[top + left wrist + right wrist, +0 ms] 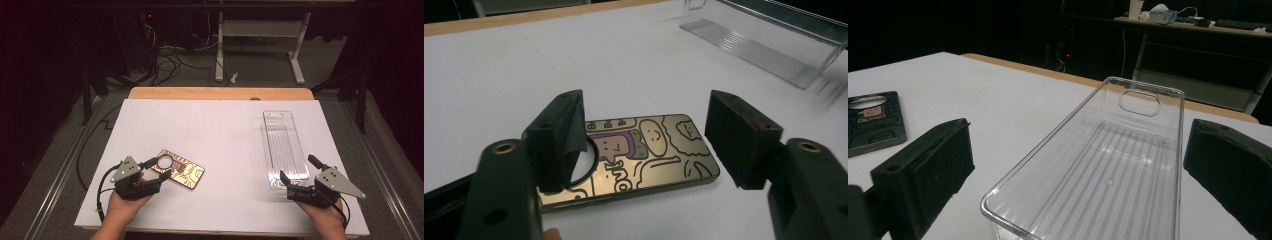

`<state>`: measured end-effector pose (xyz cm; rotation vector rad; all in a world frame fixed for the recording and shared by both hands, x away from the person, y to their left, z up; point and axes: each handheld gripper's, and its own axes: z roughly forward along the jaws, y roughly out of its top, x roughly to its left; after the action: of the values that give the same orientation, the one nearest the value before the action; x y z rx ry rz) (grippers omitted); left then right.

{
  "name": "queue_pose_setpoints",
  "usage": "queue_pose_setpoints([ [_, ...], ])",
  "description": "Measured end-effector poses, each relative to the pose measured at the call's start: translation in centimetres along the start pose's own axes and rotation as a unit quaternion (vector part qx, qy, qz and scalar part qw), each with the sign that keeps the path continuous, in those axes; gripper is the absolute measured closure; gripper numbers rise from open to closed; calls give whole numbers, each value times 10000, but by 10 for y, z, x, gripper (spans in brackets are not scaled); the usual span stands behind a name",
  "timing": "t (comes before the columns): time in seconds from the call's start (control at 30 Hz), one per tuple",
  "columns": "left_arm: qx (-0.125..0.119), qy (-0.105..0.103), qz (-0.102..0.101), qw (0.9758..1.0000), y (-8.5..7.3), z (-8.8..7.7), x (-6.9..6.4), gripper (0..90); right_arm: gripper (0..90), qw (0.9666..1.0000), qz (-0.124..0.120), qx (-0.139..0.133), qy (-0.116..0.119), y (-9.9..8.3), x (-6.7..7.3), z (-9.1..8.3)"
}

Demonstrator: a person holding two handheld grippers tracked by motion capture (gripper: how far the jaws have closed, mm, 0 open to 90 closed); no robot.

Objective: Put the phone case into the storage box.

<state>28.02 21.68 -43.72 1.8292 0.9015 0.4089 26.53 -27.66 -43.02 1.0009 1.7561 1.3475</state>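
A phone case printed with gold and dark cartoon figures and fitted with a round ring lies flat on the white sheet at the front left. My left gripper is low over its near end. In the left gripper view the case lies between the jaws of that gripper, and the pads stand off its edges. A clear plastic tray lies lengthwise at the right. My right gripper is at its near end, open. In the right gripper view the tray sits between the wide jaws of the right gripper, untouched.
The white sheet covers a wooden table, with its far edge bare. Beyond it are a dark floor with cables and a white desk frame. The phone case lies far left in the right gripper view.
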Motion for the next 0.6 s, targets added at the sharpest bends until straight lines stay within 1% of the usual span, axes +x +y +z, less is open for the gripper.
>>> queue_pose_setpoints([
  [0.03,0,0,0,10000,0,0,0,386,1,10000,0,0,0,0,0,0],
  [0.07,74,90,2,9999,0,2,-1,474,1,10000,12,2,13,0,0,0],
  [0.1,74,90,2,9999,0,2,-1,509,1,10000,12,2,13,0,0,0],
  [0.13,127,149,-13,9998,-1,5,0,557,1,10000,20,22,30,0,0,1],
  [0.23,130,161,0,9998,-1,6,1,643,2,10000,27,39,34,0,1,1],
  [0.27,118,140,-41,9998,-1,8,1,690,5,10000,29,55,28,0,0,2],
  [0.37,126,132,-80,9998,0,10,0,762,10,10000,73,46,42,0,0,2],
  [0.4,156,87,-111,9998,1,11,0,791,10,9999,113,47,67,-1,-2,2],
  [0.5,174,77,-153,9997,3,13,-1,861,11,9999,125,49,60,-1,-3,2],
  [0.53,165,58,-173,9997,3,13,-2,861,10,9999,138,41,64,-1,-3,2],
  [0.57,181,42,-195,9996,3,15,-2,890,11,9998,155,24,77,-1,-3,1],
  [0.6,197,27,-165,9997,4,16,-3,894,11,9999,142,25,79,-1,-3,2],
])
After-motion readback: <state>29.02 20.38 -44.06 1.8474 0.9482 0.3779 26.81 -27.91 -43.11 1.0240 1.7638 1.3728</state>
